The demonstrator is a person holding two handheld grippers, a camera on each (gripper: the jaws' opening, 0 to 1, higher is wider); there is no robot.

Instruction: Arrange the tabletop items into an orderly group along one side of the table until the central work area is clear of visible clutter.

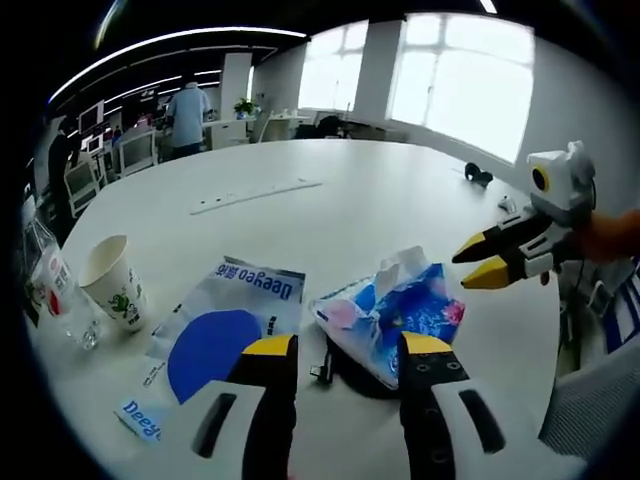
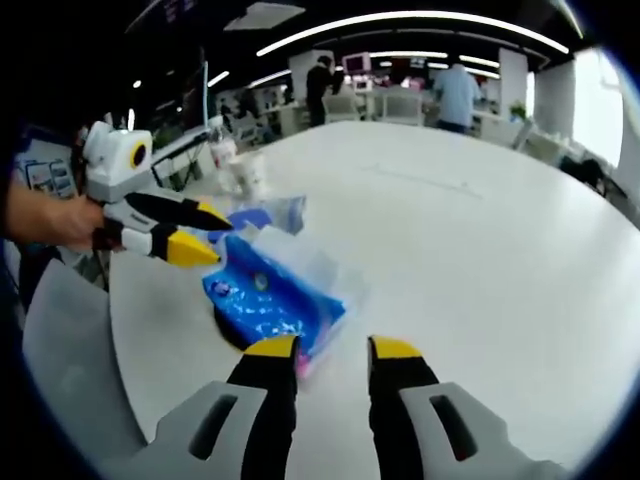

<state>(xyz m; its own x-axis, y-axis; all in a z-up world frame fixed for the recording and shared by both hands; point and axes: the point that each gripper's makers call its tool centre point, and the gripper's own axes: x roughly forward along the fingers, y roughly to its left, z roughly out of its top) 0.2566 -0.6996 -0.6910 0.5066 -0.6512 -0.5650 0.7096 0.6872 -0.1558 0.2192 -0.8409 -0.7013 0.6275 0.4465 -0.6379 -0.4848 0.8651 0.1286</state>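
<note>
Left gripper view has my left gripper (image 1: 348, 352) lowest in the picture, jaws apart and holding nothing, with the blue tissue pack (image 1: 392, 315) just beyond the tips and a small dark object (image 1: 340, 365) tucked under its near edge. Beside the pack to the left lies a flat white and blue Deeyeo packet (image 1: 225, 325), and further left stand a paper cup (image 1: 113, 281) and a clear plastic bottle (image 1: 52, 282) near the table (image 1: 400, 200) edge. My right gripper (image 1: 490, 260) hovers off to the right of the pack, jaws parted a little and empty. Further out a thin white strip (image 1: 255, 194) lies on the bare tabletop, and a dark object (image 1: 478, 175) sits near the far edge.

Right gripper view shows the same pack (image 2: 268, 296) right ahead of my right gripper (image 2: 332, 347), whose jaws stand open, with my left gripper (image 2: 200, 235) over its far corner.

I judge the pack is the piece to move next, since it sits nearer the middle than the cup and bottle. To do it well I'd close one gripper on the body of the pack, not on the loose tissue sticking up, which would likely pull out. Then slide or lift it low toward the cup side, watching that the dark thing beneath is not dragged along unnoticed.
</note>
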